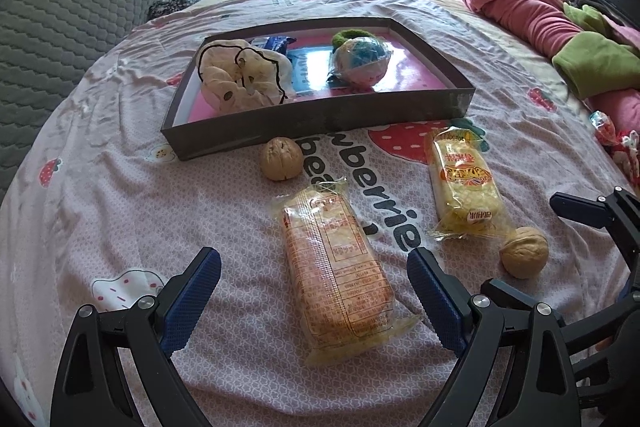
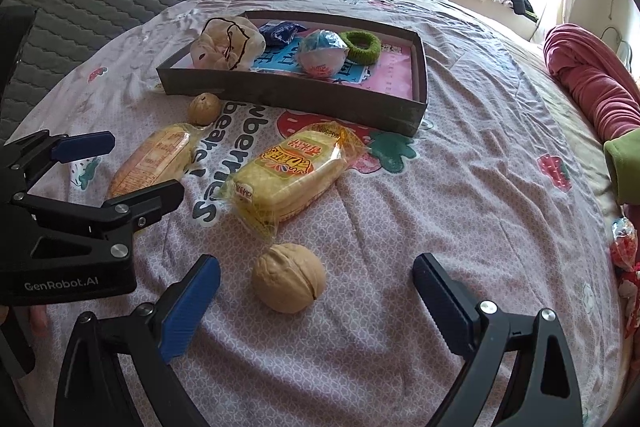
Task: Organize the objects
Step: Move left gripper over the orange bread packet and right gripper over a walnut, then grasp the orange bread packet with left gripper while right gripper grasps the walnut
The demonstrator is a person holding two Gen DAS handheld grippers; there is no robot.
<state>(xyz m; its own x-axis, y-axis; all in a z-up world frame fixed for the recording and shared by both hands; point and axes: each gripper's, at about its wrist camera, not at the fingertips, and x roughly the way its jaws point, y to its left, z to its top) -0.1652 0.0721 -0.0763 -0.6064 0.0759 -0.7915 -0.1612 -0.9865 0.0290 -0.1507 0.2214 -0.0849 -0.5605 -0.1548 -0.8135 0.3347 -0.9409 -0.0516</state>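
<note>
While both tongs stand wide and hold nothing, the things to sort lie on the bedsheet (image 1: 120, 211) before a shallow dark box (image 1: 320, 115). The left gripper (image 1: 314, 303) straddles a snack packet (image 1: 336, 279) lying label-down; its small print is too fine to read. The right gripper (image 2: 316, 311) hovers over a walnut (image 2: 289, 277), which sits between its blue pads (image 2: 188, 311) without touching them. A second packet (image 2: 292, 175), yellow with red lettering I cannot make out, lies just beyond that walnut. Another walnut (image 1: 281, 159) rests just beside the box's near wall.

Inside the box sit a cream scrunchie (image 1: 240, 75), a wrapped ball (image 1: 360, 61), a green hair tie (image 2: 362, 47) and a blue wrapper (image 2: 282, 31), partly hidden behind the scrunchie. They cover most of the printing on the box floor.

The sheet reads "berrie" in part, the rest cut off by packets. The left tool's body in the right wrist view bears "GenRobot.AI". A red wrapped thing (image 1: 604, 125) at the right edge is too distorted to name.
</note>
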